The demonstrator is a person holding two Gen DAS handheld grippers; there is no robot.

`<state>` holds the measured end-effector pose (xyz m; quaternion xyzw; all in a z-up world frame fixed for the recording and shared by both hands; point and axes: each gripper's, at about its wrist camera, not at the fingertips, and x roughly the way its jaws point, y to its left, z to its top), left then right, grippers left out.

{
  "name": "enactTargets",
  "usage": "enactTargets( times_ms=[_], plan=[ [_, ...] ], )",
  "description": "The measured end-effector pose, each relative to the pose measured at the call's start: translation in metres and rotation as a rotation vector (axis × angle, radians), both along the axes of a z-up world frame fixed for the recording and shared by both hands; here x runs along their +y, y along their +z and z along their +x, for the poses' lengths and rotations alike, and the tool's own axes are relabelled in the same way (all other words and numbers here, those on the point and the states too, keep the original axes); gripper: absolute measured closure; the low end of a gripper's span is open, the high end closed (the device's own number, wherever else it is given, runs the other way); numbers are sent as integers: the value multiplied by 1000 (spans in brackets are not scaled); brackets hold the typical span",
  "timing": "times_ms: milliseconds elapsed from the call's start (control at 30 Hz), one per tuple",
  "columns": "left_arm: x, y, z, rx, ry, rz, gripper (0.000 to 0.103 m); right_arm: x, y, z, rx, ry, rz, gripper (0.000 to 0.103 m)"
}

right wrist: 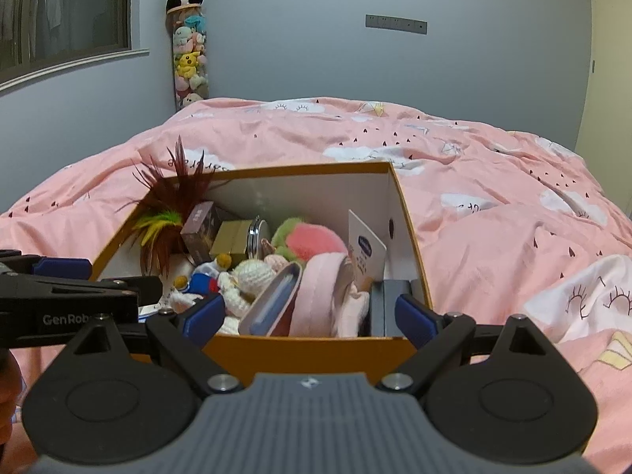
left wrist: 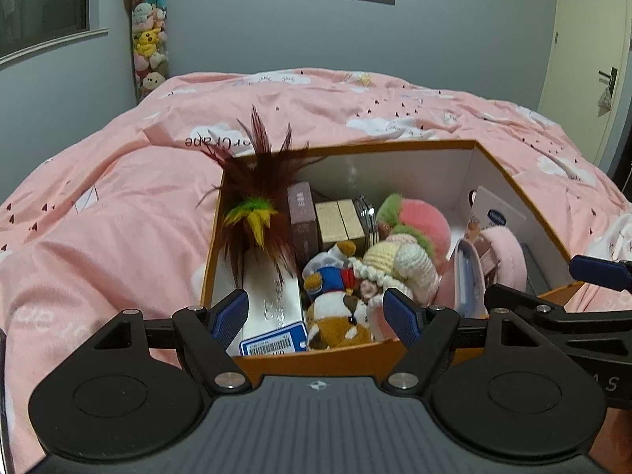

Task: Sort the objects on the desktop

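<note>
**Hovering over packed box, both grippers empty**

Sitting on a pink bedspread (left wrist: 118, 205), the orange cardboard box (left wrist: 316, 359) is open at the top w/ white inner walls. Contents crowded, edge to edge.

Left side of box: feather toy (left wrist: 258, 213), dark red plumes w/ green-yellow tuft, tips poking above the rim; under it a white flat carton (left wrist: 272, 300) w/ blue barcode label (left wrist: 274, 341) at the near end. Back row: purple-brown small box (left wrist: 303, 221), gold box (left wrist: 339, 223) beside it, round metal-rimmed item (left wrist: 365, 217) on edge next to that. Centre: plush toys in a heap, incl. a blue/red/white one (left wrist: 331, 276), a cream crochet piece (left wrist: 399, 264), a pink-green fluffy ball (left wrist: 418, 225). Right side: pink fabric item (right wrist: 316, 292), white card w/ blue oval logo (right wrist: 365, 247) leaning on the wall, dark grey block (right wrist: 385, 304) in near right corner.

Left gripper (left wrist: 316, 314): fingers wide apart, nothing between, held just above near rim over the carton/plush area. Right gripper (right wrist: 312, 314): also spread, empty, above near rim toward the box's right half. The two grippers are side by side, close.
</note>
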<state>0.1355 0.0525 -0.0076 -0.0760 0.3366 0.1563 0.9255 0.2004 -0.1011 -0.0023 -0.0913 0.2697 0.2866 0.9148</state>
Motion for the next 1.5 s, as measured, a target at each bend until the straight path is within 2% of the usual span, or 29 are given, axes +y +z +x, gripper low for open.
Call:
enactTargets(
  times_ms=[467,1500],
  plan=[
    [0,-14,2,17,14,1,14,5,-13,-1,-30,12,-66,9],
    [-1,-14,4,34,26,-5,14,5,-15,-1,-27,11,-66,8]
  ],
)
